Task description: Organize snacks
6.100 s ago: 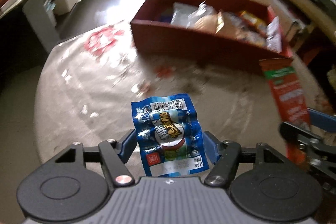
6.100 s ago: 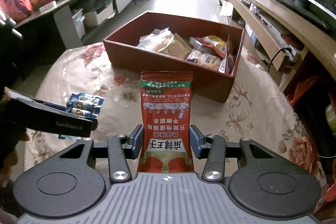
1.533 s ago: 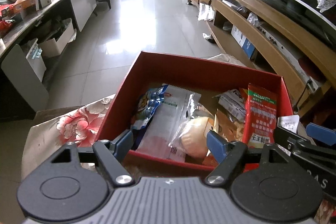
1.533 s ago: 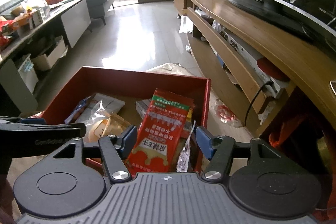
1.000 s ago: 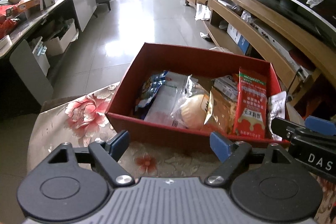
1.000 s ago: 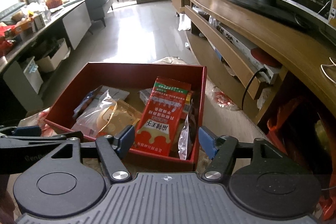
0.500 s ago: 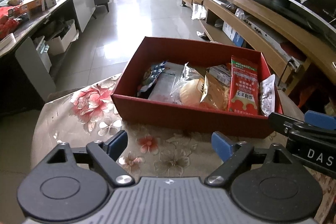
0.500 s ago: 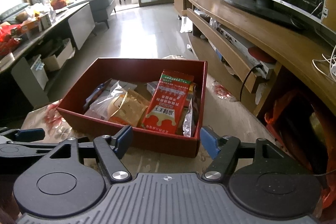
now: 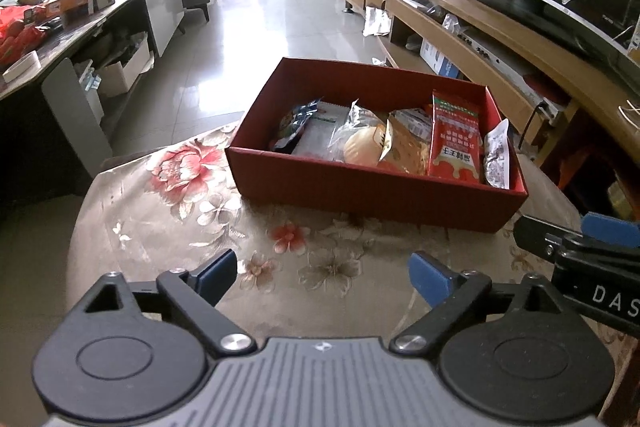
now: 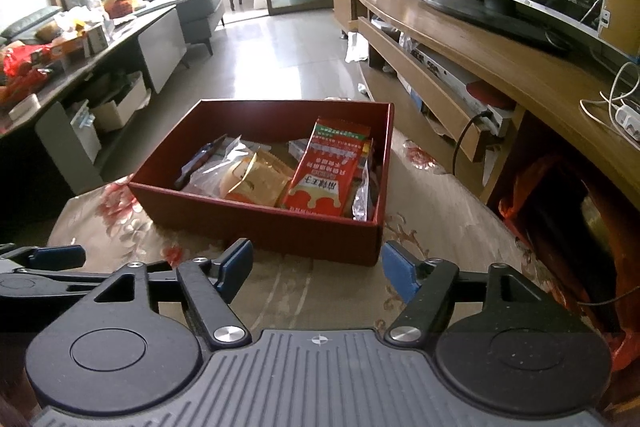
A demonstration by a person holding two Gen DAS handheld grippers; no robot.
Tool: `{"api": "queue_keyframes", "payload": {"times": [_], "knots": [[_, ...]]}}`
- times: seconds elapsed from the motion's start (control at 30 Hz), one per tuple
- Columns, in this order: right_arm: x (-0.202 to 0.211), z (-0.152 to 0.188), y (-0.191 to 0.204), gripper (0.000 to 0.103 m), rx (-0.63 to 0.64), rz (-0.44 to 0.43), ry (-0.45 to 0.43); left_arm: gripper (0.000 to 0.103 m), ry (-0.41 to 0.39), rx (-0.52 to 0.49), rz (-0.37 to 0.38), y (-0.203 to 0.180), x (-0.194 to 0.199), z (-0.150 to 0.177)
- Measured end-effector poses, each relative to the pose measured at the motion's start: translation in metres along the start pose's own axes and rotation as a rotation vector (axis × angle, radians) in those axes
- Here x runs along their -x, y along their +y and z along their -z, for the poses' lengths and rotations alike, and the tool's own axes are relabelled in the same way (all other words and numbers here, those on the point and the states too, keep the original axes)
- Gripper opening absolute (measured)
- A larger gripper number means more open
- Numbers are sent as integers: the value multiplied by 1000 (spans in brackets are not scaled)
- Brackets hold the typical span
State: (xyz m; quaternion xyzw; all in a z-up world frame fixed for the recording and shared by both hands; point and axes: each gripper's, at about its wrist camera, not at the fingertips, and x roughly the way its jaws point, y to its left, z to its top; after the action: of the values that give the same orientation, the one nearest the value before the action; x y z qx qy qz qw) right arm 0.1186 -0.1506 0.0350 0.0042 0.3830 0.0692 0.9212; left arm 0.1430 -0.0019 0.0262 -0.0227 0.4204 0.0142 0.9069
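Task status and container contents. I hold the left gripper (image 9: 322, 269) above the flowered table (image 9: 160, 211) with its blue fingers spread apart and nothing between them; the right gripper (image 10: 316, 265) is in the same condition, fingers apart and empty, hovering just short of the near wall of the red box (image 10: 260, 223). I judge the sorting to be at or near its end: no loose snack shows on the cloth in either wrist view, and every packet I can see lies inside the box, which sits at about 1 o'clock from the left gripper and 12 o'clock from the right. Whether more snacks wait outside the field of view I cannot tell. Contents of the box, left to right in the left wrist view: a blue packet (image 9: 294, 125) against the left wall; a clear bag with white printing (image 9: 320, 137) beside it; a clear bag holding a round pale bun (image 9: 362, 147); a tan-gold wrapper (image 9: 406, 147) overlapping the bun bag; a tall red packet with a green top band (image 9: 454, 139), leaning back on the items behind it; and a silvery speckled packet (image 9: 497, 157) propped upright against the right wall. All compartments are one: the box has no dividers visible.
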Motion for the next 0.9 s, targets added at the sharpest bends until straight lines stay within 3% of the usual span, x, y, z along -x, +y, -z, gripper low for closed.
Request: {"api": "queue_keyframes", "payload": {"times": [0.13,0.9], "knots": [[6,7,-1,78,-1,6,2,103,-8,0,-3,-1,6,8],[37,54,2,80,7,15,40,103,21,-28,-59,-1,30,49]]}}
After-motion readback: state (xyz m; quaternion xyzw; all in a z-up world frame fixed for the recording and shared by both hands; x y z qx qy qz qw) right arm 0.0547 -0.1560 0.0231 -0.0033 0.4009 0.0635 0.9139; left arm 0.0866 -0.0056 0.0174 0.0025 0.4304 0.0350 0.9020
